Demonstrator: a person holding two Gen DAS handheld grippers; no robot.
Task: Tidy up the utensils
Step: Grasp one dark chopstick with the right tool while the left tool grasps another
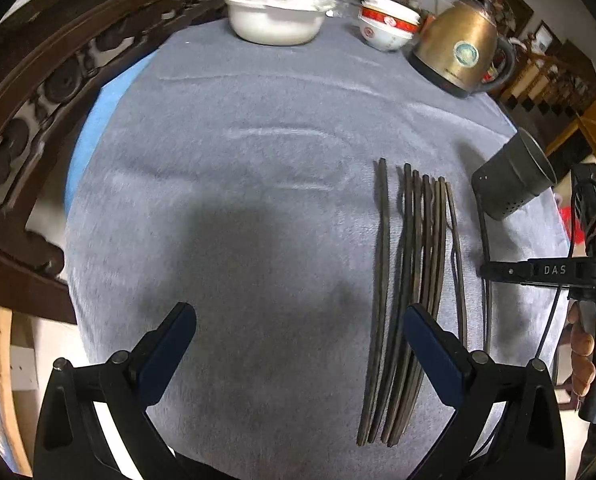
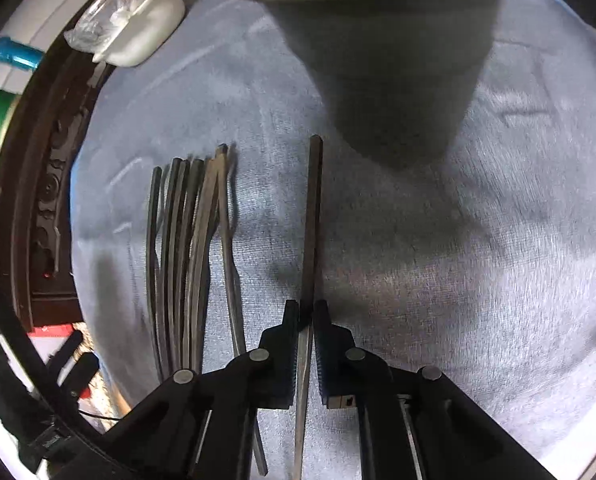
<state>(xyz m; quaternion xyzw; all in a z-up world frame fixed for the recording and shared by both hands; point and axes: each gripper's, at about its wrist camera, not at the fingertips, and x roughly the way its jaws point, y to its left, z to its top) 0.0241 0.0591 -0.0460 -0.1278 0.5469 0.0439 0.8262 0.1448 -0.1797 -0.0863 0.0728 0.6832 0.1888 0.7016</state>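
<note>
Right gripper (image 2: 306, 316): jaws nearly together, clamped on a single dark chopstick (image 2: 313, 216). Fingertips pinch it partway along the shaft; the thin end runs back between the fingers (image 2: 287, 360) toward the camera, the thick squared end projects straight ahead of the jaws. Long axis in line with the fingers. Directly beyond its forward tip sits the dark grey holder cup (image 2: 378, 40), its rim near the top of the right wrist view; tip and cup wall appear apart, though contact cannot be judged.

Left of the right jaws: remaining chopsticks (image 2: 185, 248) lie on the grey cloth (image 2: 478, 240), roughly parallel to the held one, thick ends forward, slightly fanned.

Left gripper (image 1: 300, 320): jaws wide apart, holding nothing, over cloth (image 1: 217, 180). Chopstick bundle (image 1: 414, 260) lies just beside and partly under the right-hand finger (image 1: 430, 352), long axes running away from the jaws. Cup (image 1: 514, 184) ahead and right, tilted. Far ahead: white pot (image 1: 275, 20), stacked bowls (image 1: 386, 26), brass kettle (image 1: 458, 48).
</note>
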